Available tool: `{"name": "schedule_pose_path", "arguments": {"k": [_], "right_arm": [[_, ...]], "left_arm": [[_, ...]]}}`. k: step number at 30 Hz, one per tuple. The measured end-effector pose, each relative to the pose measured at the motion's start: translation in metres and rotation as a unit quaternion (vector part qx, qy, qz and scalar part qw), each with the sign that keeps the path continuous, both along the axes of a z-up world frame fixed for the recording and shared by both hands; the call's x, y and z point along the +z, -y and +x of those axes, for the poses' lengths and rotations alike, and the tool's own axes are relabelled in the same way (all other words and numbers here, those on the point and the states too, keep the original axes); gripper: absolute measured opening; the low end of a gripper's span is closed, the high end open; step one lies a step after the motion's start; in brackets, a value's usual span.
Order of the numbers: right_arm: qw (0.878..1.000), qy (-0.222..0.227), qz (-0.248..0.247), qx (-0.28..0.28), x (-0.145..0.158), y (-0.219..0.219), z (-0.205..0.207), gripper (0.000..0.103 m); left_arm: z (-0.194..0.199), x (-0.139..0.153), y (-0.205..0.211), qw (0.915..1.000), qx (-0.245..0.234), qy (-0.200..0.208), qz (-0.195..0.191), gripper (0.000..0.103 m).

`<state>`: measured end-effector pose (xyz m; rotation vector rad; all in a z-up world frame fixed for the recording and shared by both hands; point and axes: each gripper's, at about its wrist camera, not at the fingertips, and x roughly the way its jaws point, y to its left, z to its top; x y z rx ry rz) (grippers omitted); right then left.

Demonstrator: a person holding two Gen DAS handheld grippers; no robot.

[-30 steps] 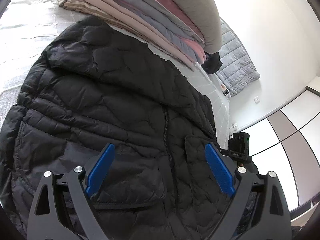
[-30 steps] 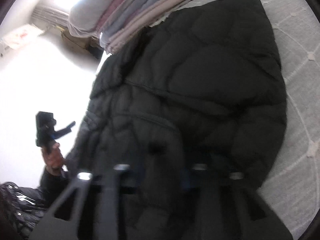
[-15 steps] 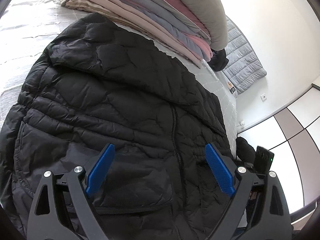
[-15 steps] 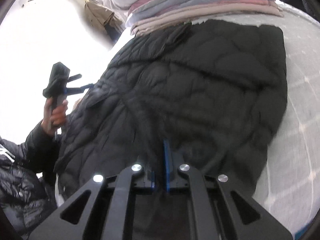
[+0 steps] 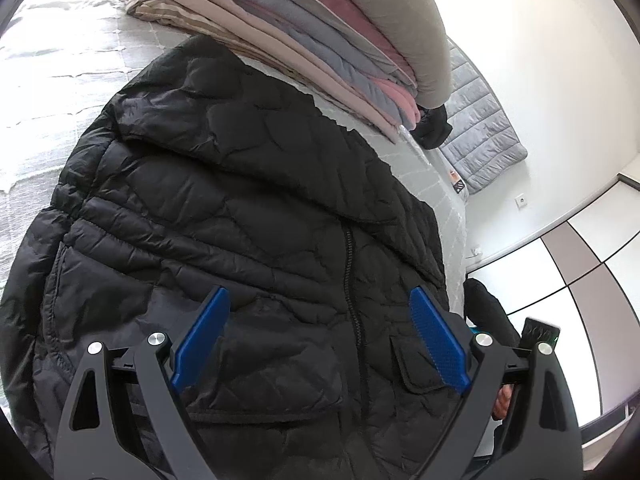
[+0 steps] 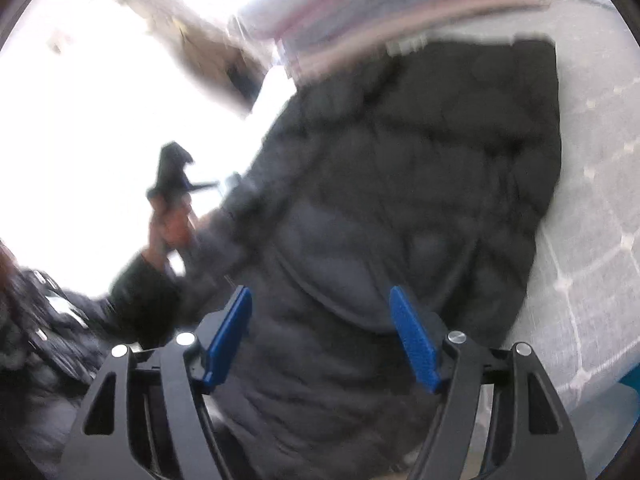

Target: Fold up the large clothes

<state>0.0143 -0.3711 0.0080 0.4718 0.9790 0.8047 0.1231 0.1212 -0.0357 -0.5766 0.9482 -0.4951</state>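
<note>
Lying spread on the bed (image 5: 60, 80) beside stacked blankets (image 5: 320, 32) is the black quilted jacket (image 5: 248, 216); left claw (image 5: 320, 336) and right claw (image 6: 320, 336) are hovering over it, both spread wide, gripping nothing.

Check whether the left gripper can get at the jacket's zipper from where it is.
Probably yes. The left gripper is open, its fingers straddle the zipper on the black jacket, and nothing lies between them.

Both wrist views close above jacket (image 5: 248, 216).
</note>
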Motion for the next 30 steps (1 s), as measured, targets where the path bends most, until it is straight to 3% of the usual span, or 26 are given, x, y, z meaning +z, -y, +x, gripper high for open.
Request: {"name": "schedule_pose_path", "arguments": {"k": [4,5,7,8,11,14,17,18,21,24,30], "right_arm": [[0.999,-0.004,0.029,-0.014,-0.011,-0.022,0.021,0.079],[0.999,-0.03,0.018,-0.015,-0.03,-0.031,0.028,0.079],[0.994,-0.095,-0.05,-0.015,-0.077,-0.049,0.036,0.079],[0.994,-0.095,-0.058,-0.013,-0.084,-0.052,0.035,0.079],[0.993,-0.106,-0.027,-0.047,-0.068,-0.042,0.029,0.079],[0.995,-0.078,-0.019,-0.066,-0.029,-0.025,0.003,0.079],[0.992,-0.076,-0.044,-0.093,-0.005,-0.002,-0.034,0.095],[0.99,-0.08,-0.051,-0.1,-0.003,0.005,-0.045,0.096],[0.982,-0.115,-0.07,-0.135,-0.015,0.033,-0.079,0.096],[0.974,-0.154,-0.045,-0.162,-0.039,0.058,-0.102,0.096],[0.967,-0.2,0.024,-0.156,-0.08,0.045,-0.109,0.096]], "left_arm": [[-0.005,0.005,-0.005,1.0,0.004,0.007,-0.002,0.088],[-0.006,0.006,-0.007,0.9999,0.006,0.009,-0.003,0.088],[-0.008,0.008,-0.015,0.9999,0.011,0.01,-0.007,0.088],[-0.008,0.008,-0.018,0.9999,0.011,0.009,-0.008,0.088],[-0.011,0.009,-0.031,0.9997,0.02,0.009,-0.008,0.088],[-0.017,0.015,-0.049,0.9996,0.02,0.019,-0.004,0.088],[-0.025,0.02,-0.07,0.9995,-0.015,0.018,-0.023,0.088],[-0.03,0.021,-0.079,0.999,-0.029,0.012,-0.032,0.088],[-0.051,0.031,-0.111,0.999,-0.019,0.014,-0.038,0.088],[-0.073,0.032,-0.142,0.9992,-0.01,0.005,-0.037,0.092],[-0.106,-0.004,-0.2,0.9966,0.04,-0.071,0.014,0.093]]}}
